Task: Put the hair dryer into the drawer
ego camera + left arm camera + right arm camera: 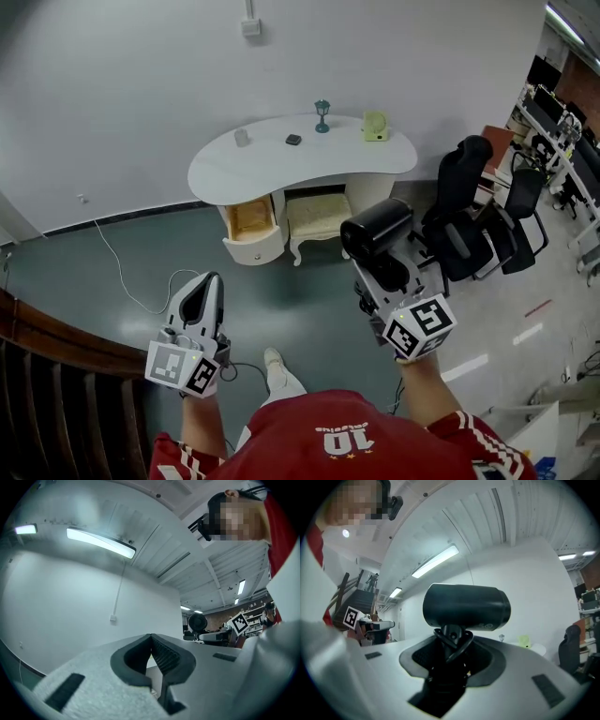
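Black hair dryer stands upright, its handle clamped between the right gripper's part-spread jaws, over open floor short of the desk. Ahead the drawer hangs open at the desk's front edge; chairs crowd the right. Left gripper is closed and empty.

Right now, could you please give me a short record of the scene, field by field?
Right tool: shut on the hair dryer handle, barrel above the jaws
Left tool: shut, empty
Drawer: open, under the left side of the desk
Desk top: white, with a few small items
Task state: hair dryer not yet in the drawer
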### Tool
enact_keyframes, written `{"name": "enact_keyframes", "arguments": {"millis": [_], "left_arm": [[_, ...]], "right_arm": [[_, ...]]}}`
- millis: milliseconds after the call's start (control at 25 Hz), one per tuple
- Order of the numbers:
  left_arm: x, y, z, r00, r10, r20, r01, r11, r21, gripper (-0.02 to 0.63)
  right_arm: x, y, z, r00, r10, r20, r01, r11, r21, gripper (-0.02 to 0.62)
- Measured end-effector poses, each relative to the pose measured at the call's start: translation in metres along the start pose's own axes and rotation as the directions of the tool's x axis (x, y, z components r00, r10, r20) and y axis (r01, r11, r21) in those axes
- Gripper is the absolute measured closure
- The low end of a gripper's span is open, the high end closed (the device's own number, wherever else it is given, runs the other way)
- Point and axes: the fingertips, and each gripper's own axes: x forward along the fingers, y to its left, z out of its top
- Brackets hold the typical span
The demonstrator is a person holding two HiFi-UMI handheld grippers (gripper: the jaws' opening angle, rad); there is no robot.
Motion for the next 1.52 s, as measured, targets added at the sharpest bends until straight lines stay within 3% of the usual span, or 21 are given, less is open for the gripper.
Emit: {"name": "enact_keyframes", "arguments": {"millis": [400, 680, 840, 1160, 1520], "left_arm": [[0.082, 0.119, -0.022, 0.997, -0.075, -0.012, 0.075, 0.997, -0.03, 0.6], [0.095, 0.17, -0.02, 0.996, -0.093, -0.017, 0.092, 0.994, -0.055, 0.6], [0.103, 0.218, -0.047, 0.994, -0.104, -0.026, 0.101, 0.991, -0.083, 0.6], [0.107, 0.24, -0.075, 0.994, -0.097, -0.046, 0.091, 0.988, -0.125, 0.6], [0.129, 0.243, -0.107, 0.994, -0.065, -0.089, 0.053, 0.991, -0.127, 0.6]], "right_arm": [[0.157, 0.008, -0.02, 0.999, 0.0, -0.054, 0.0, 1.0, -0.008, 0.43], [0.212, 0.027, -0.03, 0.994, 0.019, -0.106, -0.022, 0.999, -0.029, 0.43], [0.255, 0.041, -0.064, 0.985, 0.028, -0.17, -0.038, 0.998, -0.053, 0.43], [0.276, 0.044, -0.101, 0.964, 0.051, -0.262, -0.071, 0.995, -0.065, 0.43], [0.309, 0.023, -0.152, 0.921, 0.147, -0.361, -0.182, 0.981, -0.065, 0.43]]}}
